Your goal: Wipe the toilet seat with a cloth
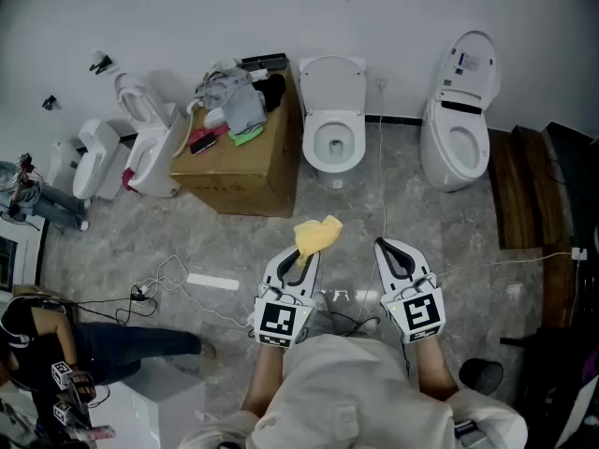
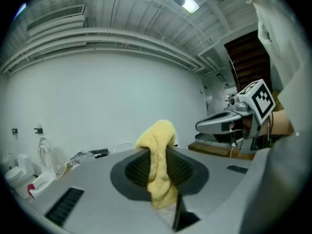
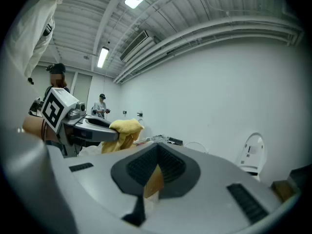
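Observation:
The white toilet (image 1: pixel 334 138) stands against the far wall with its lid up, its seat (image 1: pixel 314 145) down around the bowl. A yellow cloth (image 1: pixel 318 235) hangs from the tips of my left gripper (image 1: pixel 301 256), which is shut on it over the floor, well short of the toilet. In the left gripper view the cloth (image 2: pixel 157 135) is pinched between the ribbed pads of the left gripper (image 2: pixel 158 161). My right gripper (image 1: pixel 384 245) is held beside it, jaws together and holding nothing, as the right gripper view (image 3: pixel 156 154) also shows.
A cardboard box (image 1: pixel 245 171) piled with clothes stands left of the toilet. A second toilet (image 1: pixel 457 129) stands at the right, more toilets (image 1: pixel 140 148) at the left. Cables (image 1: pixel 168 283) trail over the marble floor. A person (image 1: pixel 56 344) is at lower left.

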Tool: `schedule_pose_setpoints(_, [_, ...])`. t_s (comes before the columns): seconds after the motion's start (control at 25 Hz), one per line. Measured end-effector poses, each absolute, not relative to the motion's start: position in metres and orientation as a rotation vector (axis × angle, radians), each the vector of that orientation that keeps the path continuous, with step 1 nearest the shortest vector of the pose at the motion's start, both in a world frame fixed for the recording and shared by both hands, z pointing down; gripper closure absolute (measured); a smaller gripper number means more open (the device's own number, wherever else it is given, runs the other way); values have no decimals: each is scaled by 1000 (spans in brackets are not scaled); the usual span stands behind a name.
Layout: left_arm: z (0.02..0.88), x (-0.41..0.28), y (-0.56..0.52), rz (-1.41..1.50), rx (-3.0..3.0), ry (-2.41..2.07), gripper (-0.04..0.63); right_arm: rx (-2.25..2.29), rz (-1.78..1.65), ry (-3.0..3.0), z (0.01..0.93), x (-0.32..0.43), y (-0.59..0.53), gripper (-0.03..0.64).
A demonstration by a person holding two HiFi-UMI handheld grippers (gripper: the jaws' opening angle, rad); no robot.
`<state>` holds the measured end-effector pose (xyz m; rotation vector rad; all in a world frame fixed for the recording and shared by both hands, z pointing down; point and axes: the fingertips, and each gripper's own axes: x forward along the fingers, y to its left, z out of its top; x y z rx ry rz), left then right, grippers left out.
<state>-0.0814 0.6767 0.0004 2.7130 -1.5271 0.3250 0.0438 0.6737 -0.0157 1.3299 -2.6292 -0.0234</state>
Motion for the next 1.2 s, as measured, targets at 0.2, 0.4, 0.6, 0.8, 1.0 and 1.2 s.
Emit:
schedule_pose_setpoints(0.2, [2, -106, 660, 288, 2723, -1499, 514, 1408, -6, -2603, -12, 24, 651, 609])
schedule_pose_setpoints(0.4, [9, -136, 636, 267, 2742, -1445, 514, 1430, -16, -2563, -6, -13, 631, 609])
schedule_pose_setpoints(0.6, [10, -156, 610, 269, 2784, -1386, 514, 1449, 8, -2553, 2, -45, 616, 609])
schedule_pose_setpoints(0.8, [11, -161, 585, 254, 2798, -1343, 514, 1433, 9, -2547, 0, -64, 597, 609])
schedule_pose_setpoints(1.0, [12, -156, 557, 247, 2806, -1323, 514, 1452, 11, -2534, 1, -59, 569, 609])
schedule_pose_setpoints(1.2, [12, -153, 532, 242, 2782, -1361, 514, 1426, 11, -2549, 3, -57, 542, 609])
